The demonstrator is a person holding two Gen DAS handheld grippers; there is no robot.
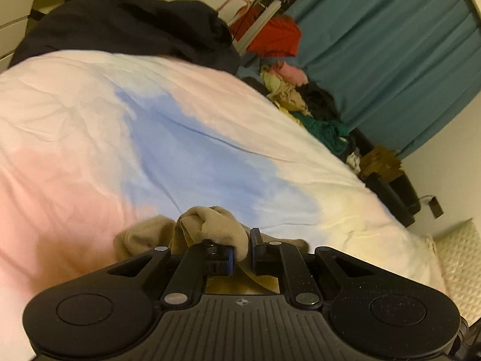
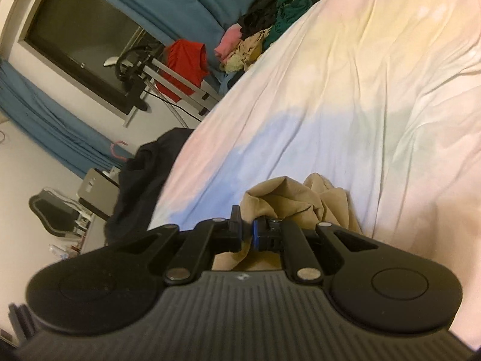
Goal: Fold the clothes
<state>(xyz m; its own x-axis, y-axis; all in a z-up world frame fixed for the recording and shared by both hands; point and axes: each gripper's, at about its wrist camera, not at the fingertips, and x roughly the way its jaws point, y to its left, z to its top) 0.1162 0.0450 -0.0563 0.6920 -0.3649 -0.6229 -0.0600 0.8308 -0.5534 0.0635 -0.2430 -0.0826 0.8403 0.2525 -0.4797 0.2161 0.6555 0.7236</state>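
While the clothes pile (image 1: 303,99) is waiting untouched at the bed's (image 1: 75,114) far edge, you are only starting, both the left claw (image 1: 240,251) and the right claw (image 2: 246,234) clenching the bunched, unfolded beige garment (image 1: 210,222) over the bed.

Open bedspread (image 1: 90,114) ahead; clothes pile (image 1: 303,99) crowds far edge.

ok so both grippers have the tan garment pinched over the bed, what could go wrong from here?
1. The left gripper and the right gripper each pinch only a bunched bit of the tan garment, so either could slip out.
2. The cloth is wadded between the two grips; laid down like this, it may land creased on the bedspread.
3. The dark garment and the clothes pile lie at the bed's edges; a wide spread could snag them.
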